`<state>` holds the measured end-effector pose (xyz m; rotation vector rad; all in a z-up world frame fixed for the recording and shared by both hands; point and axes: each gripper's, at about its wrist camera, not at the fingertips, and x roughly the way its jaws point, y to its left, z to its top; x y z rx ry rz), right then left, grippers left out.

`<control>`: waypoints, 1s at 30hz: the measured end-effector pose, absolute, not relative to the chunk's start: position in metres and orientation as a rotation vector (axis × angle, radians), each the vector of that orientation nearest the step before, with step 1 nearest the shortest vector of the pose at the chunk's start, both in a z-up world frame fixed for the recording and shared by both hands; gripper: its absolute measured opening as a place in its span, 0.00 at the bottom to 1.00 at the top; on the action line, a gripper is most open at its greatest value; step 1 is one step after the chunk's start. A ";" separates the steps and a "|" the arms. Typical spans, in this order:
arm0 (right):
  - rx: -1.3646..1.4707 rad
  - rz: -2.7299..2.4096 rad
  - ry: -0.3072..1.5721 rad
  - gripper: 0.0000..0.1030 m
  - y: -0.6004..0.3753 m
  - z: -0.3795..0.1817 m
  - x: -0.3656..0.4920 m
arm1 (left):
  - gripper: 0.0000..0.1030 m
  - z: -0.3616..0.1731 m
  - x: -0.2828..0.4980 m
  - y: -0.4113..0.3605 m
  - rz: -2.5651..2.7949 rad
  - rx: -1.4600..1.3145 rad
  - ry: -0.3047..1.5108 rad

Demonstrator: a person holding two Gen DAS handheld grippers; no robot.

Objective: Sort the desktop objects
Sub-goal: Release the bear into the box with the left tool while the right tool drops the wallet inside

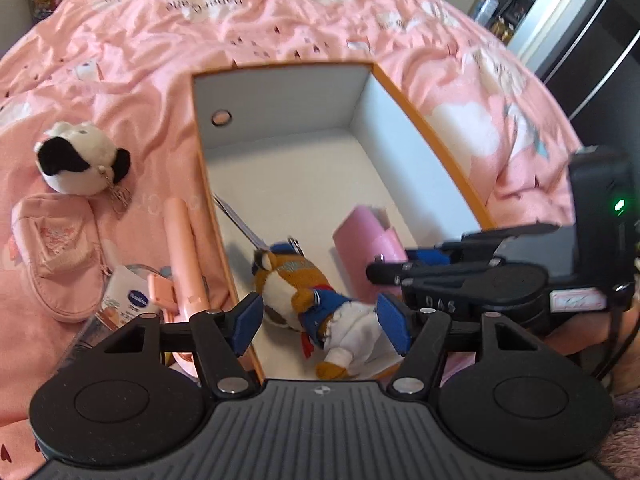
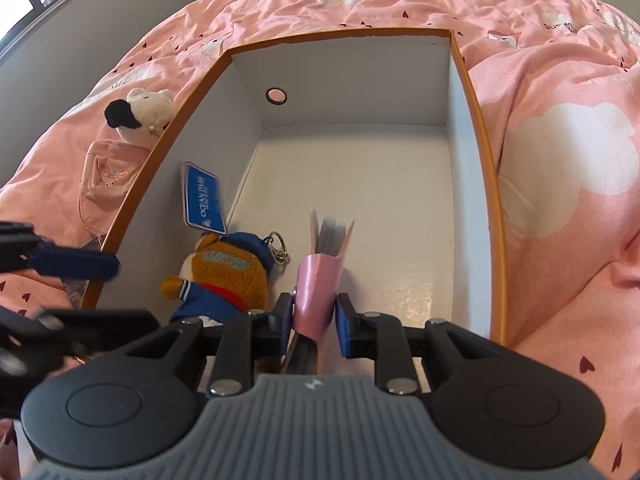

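Gripping a pink notebook inside the box

Right gripper (image 2: 313,320) is clenched on the pink notebook (image 2: 318,284), spine nearest the tool, long axis running straight ahead, pages fanned at its far end. Just left lies a bear plush keychain (image 2: 224,276); bare white floor stretches ahead and right to the orange-rimmed box (image 2: 478,128) walls. Left gripper (image 1: 320,322) hangs spread wide above that plush.

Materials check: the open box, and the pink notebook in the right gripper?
Box: looks like rigid paperboard, matte white inside, orange rim, crisp folded corners. Pink notebook in the right gripper: cover seems smooth faux leather or plastic, given its soft sheen and curl; paper pages fan out.
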<state>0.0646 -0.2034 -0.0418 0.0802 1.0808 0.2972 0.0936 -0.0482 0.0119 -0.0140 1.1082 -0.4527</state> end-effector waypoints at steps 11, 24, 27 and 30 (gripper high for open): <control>0.113 0.425 1.157 0.24 -0.173 -0.045 0.064 | 0.72 0.024 0.107 -0.005 -0.341 -0.103 1.026; 0.122 0.362 1.027 0.24 -0.177 -0.006 0.134 | 0.72 0.013 0.122 0.043 -0.230 -0.174 1.001; 0.137 0.373 1.023 0.24 -0.165 -0.011 0.161 | 0.72 0.009 0.127 0.052 -0.204 -0.185 1.002; 0.158 0.369 1.043 0.24 -0.152 -0.023 0.187 | 0.72 0.005 0.132 0.055 -0.158 -0.159 1.007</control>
